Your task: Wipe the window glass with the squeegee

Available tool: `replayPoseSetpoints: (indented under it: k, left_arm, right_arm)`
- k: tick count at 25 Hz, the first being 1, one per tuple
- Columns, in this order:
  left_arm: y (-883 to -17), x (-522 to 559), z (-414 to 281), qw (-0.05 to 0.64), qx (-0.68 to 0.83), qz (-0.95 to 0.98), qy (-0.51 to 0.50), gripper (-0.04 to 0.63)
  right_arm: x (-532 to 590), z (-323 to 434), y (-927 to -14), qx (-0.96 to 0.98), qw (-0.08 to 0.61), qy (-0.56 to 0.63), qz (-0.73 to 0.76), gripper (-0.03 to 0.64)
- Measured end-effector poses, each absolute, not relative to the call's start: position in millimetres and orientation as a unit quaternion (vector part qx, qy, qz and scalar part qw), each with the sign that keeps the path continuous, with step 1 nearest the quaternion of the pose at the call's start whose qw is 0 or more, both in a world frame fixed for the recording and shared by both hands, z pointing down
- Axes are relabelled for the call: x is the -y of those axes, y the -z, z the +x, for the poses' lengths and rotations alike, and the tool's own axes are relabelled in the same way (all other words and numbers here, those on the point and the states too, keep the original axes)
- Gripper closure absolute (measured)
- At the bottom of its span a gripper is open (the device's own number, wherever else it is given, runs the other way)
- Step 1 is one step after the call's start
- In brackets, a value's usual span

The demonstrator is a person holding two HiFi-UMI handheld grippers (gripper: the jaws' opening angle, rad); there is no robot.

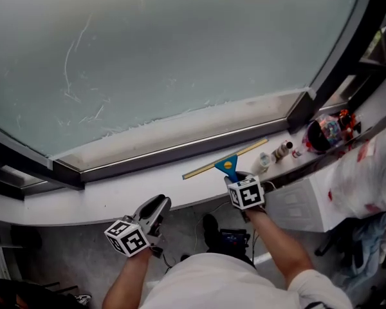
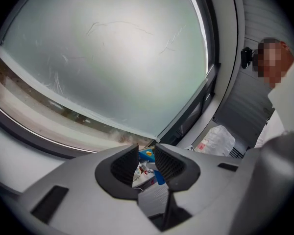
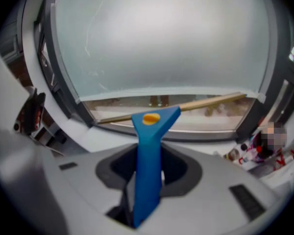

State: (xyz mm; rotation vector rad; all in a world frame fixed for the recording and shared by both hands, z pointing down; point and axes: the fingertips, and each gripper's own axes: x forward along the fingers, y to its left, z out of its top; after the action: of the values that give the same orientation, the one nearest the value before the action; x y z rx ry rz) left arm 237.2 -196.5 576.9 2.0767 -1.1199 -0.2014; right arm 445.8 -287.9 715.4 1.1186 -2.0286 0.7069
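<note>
Meanwhile | squeegee (image 3: 148, 146) was clamped by its handle in the right gripper (image 3: 148, 169), blade at 12 o'clock, short of the window glass (image 3: 161, 43) | left gripper (image 2: 146, 166) was held with jaws apart, empty | risk: handle could be twisted in the jaws once the blade was pressed on

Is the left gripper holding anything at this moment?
No. In the left gripper view, the left gripper has its jaws standing apart with nothing gripped between them.
</note>
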Motion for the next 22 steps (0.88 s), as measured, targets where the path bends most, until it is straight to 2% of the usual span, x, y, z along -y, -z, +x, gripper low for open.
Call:
replayPoseSetpoints:
  k: [11,22]
  left_arm:
    - [-548,72,180,0.338,0.441,0.824,0.114,0.471]
    - [-541,-27,173,0.342,0.425,0.829,0.120,0.471]
  right_arm:
    - [162,416,-656,0.796,0.285,-0.260,0.466,0.476]
    - [54,406,-604,0.809,0.230,-0.255,0.478,0.476]
